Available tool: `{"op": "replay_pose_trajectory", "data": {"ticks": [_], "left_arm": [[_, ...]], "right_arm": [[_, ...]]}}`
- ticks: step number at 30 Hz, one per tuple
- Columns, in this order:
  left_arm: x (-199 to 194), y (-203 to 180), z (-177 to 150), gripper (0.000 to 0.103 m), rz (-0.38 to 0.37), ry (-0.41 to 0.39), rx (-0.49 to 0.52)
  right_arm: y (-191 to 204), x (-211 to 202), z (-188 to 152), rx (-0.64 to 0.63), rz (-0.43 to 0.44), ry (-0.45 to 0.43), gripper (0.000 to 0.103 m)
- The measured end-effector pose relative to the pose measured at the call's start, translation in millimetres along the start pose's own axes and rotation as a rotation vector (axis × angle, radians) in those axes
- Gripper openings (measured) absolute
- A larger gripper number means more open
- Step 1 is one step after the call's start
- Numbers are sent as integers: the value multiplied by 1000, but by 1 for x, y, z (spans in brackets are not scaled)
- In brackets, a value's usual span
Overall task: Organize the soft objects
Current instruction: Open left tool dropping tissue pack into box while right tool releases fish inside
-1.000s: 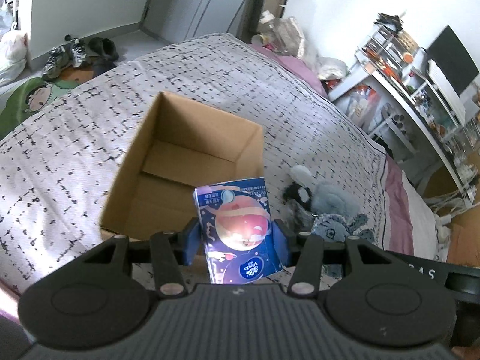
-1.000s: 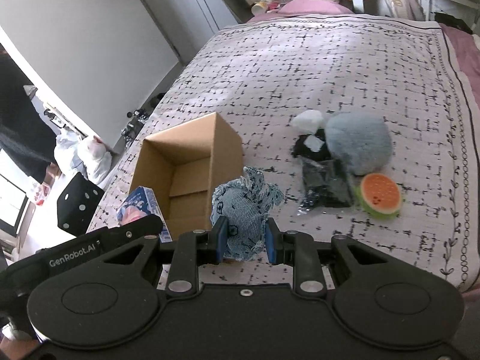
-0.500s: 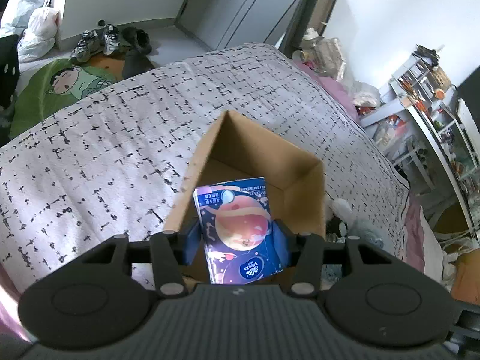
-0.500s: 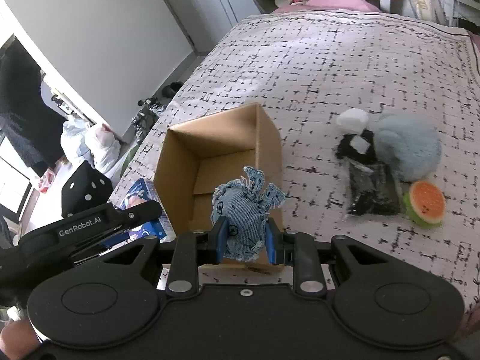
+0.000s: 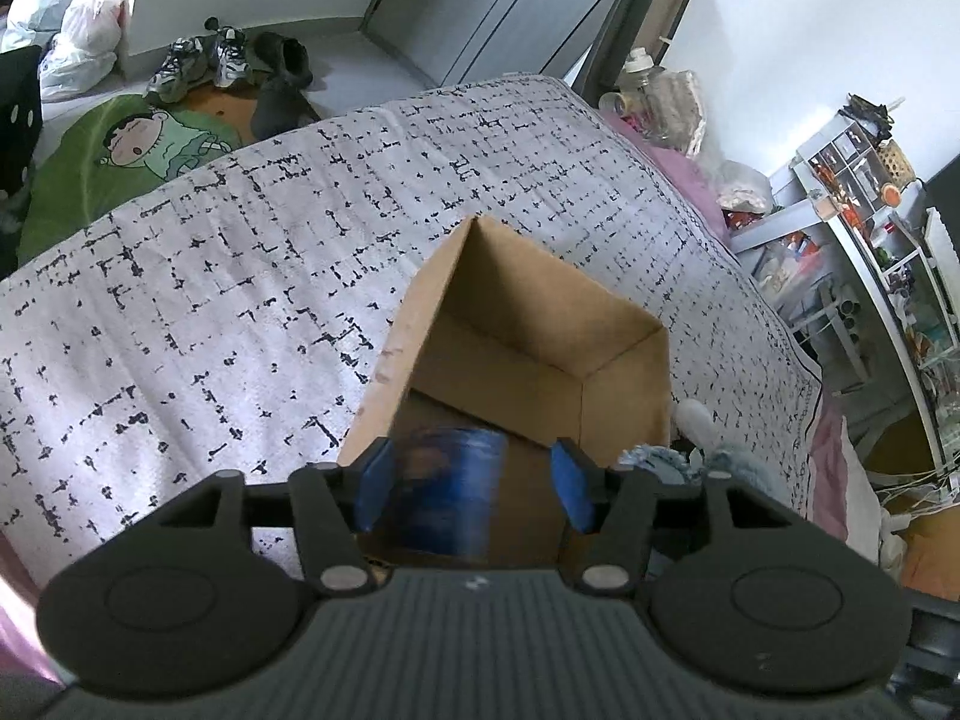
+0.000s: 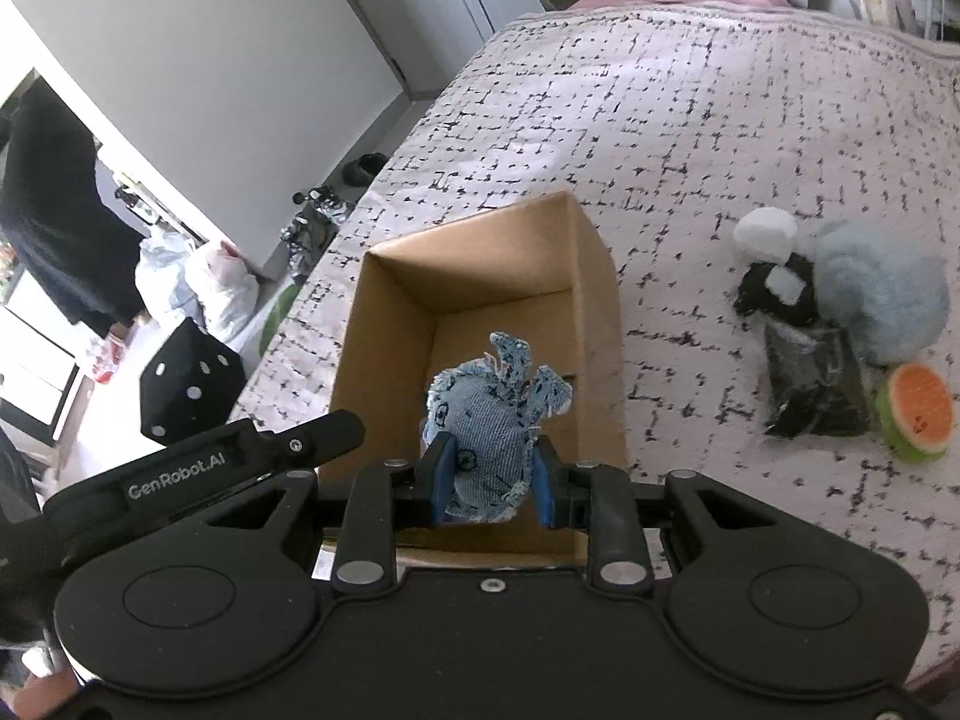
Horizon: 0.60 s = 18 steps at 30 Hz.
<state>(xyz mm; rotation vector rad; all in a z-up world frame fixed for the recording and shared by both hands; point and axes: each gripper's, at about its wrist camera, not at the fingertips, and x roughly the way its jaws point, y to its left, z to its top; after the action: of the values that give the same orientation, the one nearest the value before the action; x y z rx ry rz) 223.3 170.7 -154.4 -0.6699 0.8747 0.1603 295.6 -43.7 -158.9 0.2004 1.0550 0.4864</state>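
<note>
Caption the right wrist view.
Right gripper, jaws opening around a denim toy, above the open cardboard box.

Black gripper (image 6: pixel 486 483), blue pads (image 6: pixel 441 480)

**Counts on and around the bed**

One open brown cardboard box (image 6: pixel 591 276) stands on the one black-flecked white bedspread (image 6: pixel 690 102). One blurred blue tissue pack (image 5: pixel 447 489) shows over the box's near end, and one frayed blue denim soft toy (image 6: pixel 495 420). To the right lie one fluffy pale blue plush (image 6: pixel 882 294) with white and black parts, one black plastic-wrapped packet (image 6: pixel 813 384), and one orange-and-green fruit-slice toy (image 6: pixel 915 408). On the far floor: perhaps three or four shoes (image 5: pixel 222 60), blurred together; one green cartoon mat (image 5: pixel 138 144); two white plastic bags (image 5: pixel 66 30).
</note>
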Motion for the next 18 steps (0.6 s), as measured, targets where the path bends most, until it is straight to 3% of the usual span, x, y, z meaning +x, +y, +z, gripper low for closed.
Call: {"op": "replay_pose_trajectory", "data": {"ticks": [3,7,9,18], "left_arm": [[-4,0,2,58,12,-8,4],[-9,-2,1,59,17,-8,15],[-10,-5,0,60,21,-4,21],[-13,-27,-10,76,35,15,59]], "right_arm": [[1,3,-2,12,9,7,33],[-2,0,-4,29,16,10,47],[-5,-6,-5,28,11,-2,47],[-35,-41,-7,33,-49,-66,62]]}}
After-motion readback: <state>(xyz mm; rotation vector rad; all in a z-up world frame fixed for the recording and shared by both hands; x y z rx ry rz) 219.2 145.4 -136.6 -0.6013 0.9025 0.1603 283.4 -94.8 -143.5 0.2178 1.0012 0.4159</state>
